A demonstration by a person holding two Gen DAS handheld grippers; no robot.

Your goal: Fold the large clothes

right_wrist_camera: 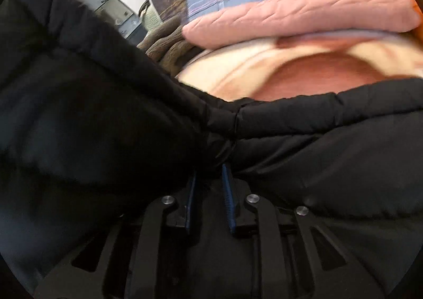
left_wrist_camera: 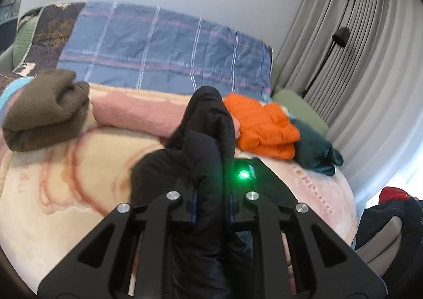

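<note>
Both tongs, left (left_wrist_camera: pixel 210 209) and right (right_wrist_camera: pixel 208 193), grip the black jacket (left_wrist_camera: pixel 203 145) over the bed (left_wrist_camera: pixel 53 206).

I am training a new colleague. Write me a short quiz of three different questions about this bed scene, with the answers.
1. True or false: both grippers are shut on the black jacket.
2. Which folded garment lies right beside the orange jacket? A) brown sweater B) dark teal garment C) white shirt
3. Fill in: the plaid cover at the far side of the bed is mainly ____.

Key: 1 true, the left gripper and right gripper both clamp it. 2 B. 3 blue.
</note>
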